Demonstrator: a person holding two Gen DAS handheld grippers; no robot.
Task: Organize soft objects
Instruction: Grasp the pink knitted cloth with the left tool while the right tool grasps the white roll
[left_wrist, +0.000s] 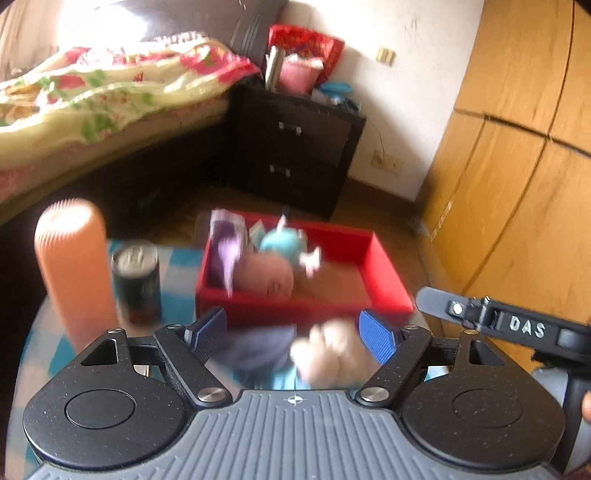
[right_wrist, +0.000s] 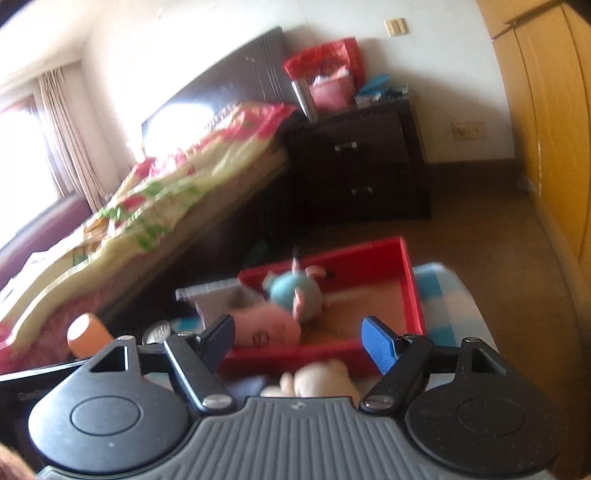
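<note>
Two soft toys are lying in the red tray (left_wrist: 388, 266) in the left wrist view: a pink plush (left_wrist: 264, 275) at the near wall and a teal plush (left_wrist: 286, 243) resting on top of it, with a purple and white packet (left_wrist: 229, 240) leaning in the tray's left corner. The left gripper (left_wrist: 295, 332) is hanging just short of the tray, its jaws standing wide apart and gripping nothing; a cream plush (left_wrist: 327, 354) is lying on the checked cloth between them, blurred. An orange cylinder (left_wrist: 72, 269) and a dark drink can (left_wrist: 136, 280) are standing left of the tray.

Seen from the right wrist, the same tray (right_wrist: 415, 284) is holding the pink plush (right_wrist: 267, 325) and teal plush (right_wrist: 295, 291). The right gripper (right_wrist: 301, 345) is also spread open and empty, the cream plush (right_wrist: 325, 380) sitting low between its fingers, outside the tray.
</note>
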